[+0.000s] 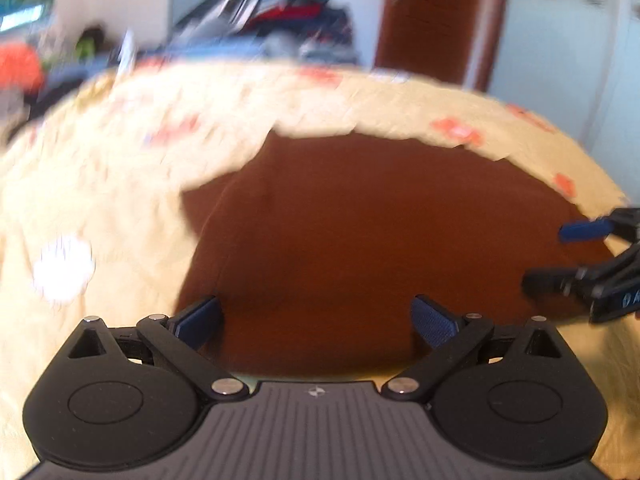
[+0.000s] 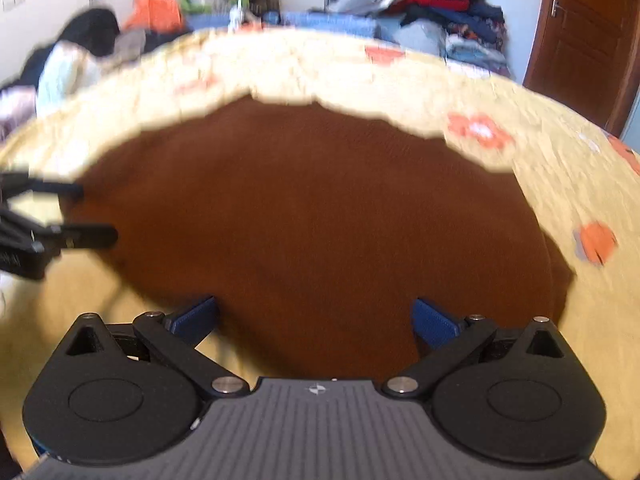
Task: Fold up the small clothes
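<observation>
A brown garment lies flat on a cream bedspread with orange flowers. In the left wrist view my left gripper hovers open over the garment's near edge, nothing between its blue pads. My right gripper shows at the right edge of that view, open, over the garment's right side. In the right wrist view the same brown garment fills the middle, and my right gripper stands open above its near edge. My left gripper enters from the left, fingers apart. Both views are motion-blurred.
The bedspread covers the bed around the garment. Behind the bed a heap of clothes is piled against the wall, with more clothes at the far left. A brown wooden door stands at the right.
</observation>
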The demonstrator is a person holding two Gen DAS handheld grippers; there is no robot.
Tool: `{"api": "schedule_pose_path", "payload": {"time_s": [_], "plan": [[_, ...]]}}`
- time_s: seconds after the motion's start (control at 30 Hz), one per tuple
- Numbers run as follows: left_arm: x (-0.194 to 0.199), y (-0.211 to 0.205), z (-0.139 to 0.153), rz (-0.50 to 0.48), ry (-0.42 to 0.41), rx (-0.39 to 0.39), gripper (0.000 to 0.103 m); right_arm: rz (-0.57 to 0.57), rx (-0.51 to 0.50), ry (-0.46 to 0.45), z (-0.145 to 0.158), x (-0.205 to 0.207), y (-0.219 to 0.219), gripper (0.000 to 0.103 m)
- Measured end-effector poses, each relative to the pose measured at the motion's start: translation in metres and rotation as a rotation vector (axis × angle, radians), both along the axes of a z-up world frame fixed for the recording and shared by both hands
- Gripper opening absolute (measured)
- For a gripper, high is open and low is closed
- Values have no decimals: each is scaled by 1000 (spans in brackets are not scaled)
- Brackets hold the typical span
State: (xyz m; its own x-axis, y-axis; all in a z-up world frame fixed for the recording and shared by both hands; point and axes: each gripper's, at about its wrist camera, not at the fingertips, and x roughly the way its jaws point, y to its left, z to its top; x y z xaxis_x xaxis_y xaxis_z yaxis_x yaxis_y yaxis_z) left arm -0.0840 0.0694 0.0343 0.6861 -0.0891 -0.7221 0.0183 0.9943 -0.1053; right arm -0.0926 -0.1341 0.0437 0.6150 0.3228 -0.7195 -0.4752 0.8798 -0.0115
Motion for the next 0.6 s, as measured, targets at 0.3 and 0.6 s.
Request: {"api": "schedule_pose_path", "payload": {"time_s": [0.3,0.6], "plan": [[-36,62,-3,299,0,-386,103,11,46,38,-4,2,-3,103],[-13,69,-32,441,-4,-954,92,-106,426,157,20,32,-34,103]]}}
